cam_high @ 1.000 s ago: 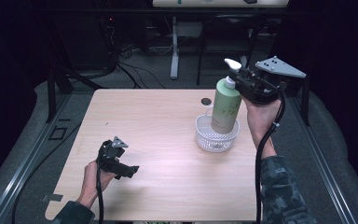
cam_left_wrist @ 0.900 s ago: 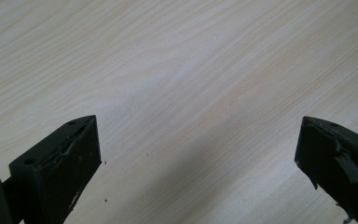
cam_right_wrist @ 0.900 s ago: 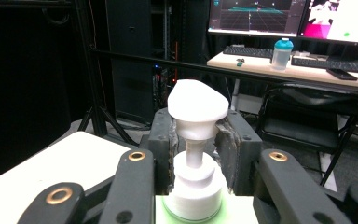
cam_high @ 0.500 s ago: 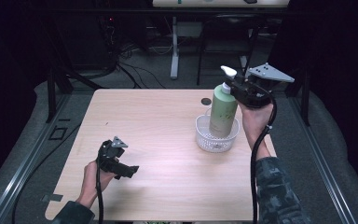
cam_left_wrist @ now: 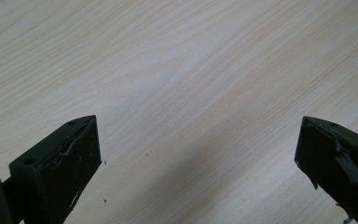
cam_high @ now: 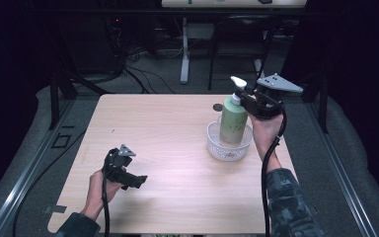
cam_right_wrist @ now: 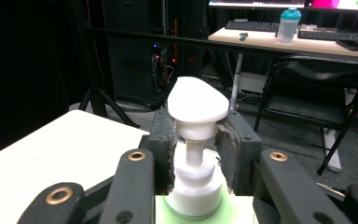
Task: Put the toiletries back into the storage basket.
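A pale green pump bottle (cam_high: pixel 234 121) with a white pump head (cam_right_wrist: pixel 197 103) stands upright in a small white mesh basket (cam_high: pixel 215 147) on the right half of the wooden table (cam_high: pixel 172 123). My right gripper (cam_high: pixel 246 101) is shut on the bottle's white pump neck, its jaws pressing both sides just under the head. In the right gripper view the fingers (cam_right_wrist: pixel 228 149) clamp the white collar (cam_right_wrist: pixel 195 184). My left gripper (cam_high: pixel 134 180) rests low near the table's front left, jaws wide apart with nothing but bare wood between them (cam_left_wrist: pixel 198 154).
A small dark round thing (cam_high: pixel 217 106) lies on the table just behind the basket. Beyond the table's far edge stand a desk leg (cam_high: pixel 184 49), cables and a black chair (cam_right_wrist: pixel 321 79). A metal rail (cam_high: pixel 27 168) runs along the floor at left.
The right gripper has come down with the bottle, whose base now sits deeper in the basket. The left gripper has stayed in place.
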Tool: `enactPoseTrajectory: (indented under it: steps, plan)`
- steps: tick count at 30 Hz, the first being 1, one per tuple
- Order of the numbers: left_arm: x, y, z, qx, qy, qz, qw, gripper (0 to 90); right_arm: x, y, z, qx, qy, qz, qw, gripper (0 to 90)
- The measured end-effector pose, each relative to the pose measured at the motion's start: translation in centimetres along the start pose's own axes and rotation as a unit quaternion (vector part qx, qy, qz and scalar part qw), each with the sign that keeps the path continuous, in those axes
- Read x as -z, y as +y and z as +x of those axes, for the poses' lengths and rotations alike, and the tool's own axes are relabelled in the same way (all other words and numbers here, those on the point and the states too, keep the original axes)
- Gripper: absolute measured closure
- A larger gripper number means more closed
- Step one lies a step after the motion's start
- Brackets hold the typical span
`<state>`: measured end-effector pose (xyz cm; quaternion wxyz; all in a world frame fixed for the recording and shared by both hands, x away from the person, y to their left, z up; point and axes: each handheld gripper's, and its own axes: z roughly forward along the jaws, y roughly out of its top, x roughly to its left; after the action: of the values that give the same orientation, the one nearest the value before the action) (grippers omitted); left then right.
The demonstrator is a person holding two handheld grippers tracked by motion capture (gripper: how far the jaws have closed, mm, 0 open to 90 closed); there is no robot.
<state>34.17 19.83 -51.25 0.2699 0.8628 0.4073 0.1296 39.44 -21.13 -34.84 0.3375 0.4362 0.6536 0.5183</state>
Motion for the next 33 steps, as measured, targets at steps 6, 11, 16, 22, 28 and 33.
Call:
enactPoseTrajectory:
  steps: [6, 11, 16, 22, 28, 33]
  plan:
    - [0.0, 0.0, 0.0, 0.0, 0.001, 0.001, 1.0, 0.1, -0.4, -0.9, -0.2, 0.0, -0.004, 0.009, 1.0, 68.0]
    - [0.0, 0.0, 0.0, 0.0, 0.0, 0.0, 1.0, 0.2, -0.6, -1.6, -0.4, -0.004, -0.006, 0.012, 0.9999, 68.0]
    - [0.0, 0.0, 0.0, 0.0, 0.001, 0.001, 1.0, 0.2, -0.9, -2.4, -0.5, -0.007, -0.005, 0.017, 0.9998, 68.0]
    - [0.0, 0.0, 0.0, 0.001, 0.0, 0.0, 1.0, 0.2, -1.3, -3.3, -0.5, -0.011, -0.005, 0.023, 0.9997, 68.0]
    - [0.0, 0.0, 0.0, 0.0, 0.0, 0.0, 1.0, 0.2, -1.6, -4.0, -0.4, -0.008, -0.004, 0.031, 0.9995, 68.0]
    - [0.0, 0.0, 0.1, 0.001, 0.001, 0.0, 1.0, 0.2, -1.9, -4.5, -0.4, -0.008, -0.002, 0.035, 0.9994, 68.0]
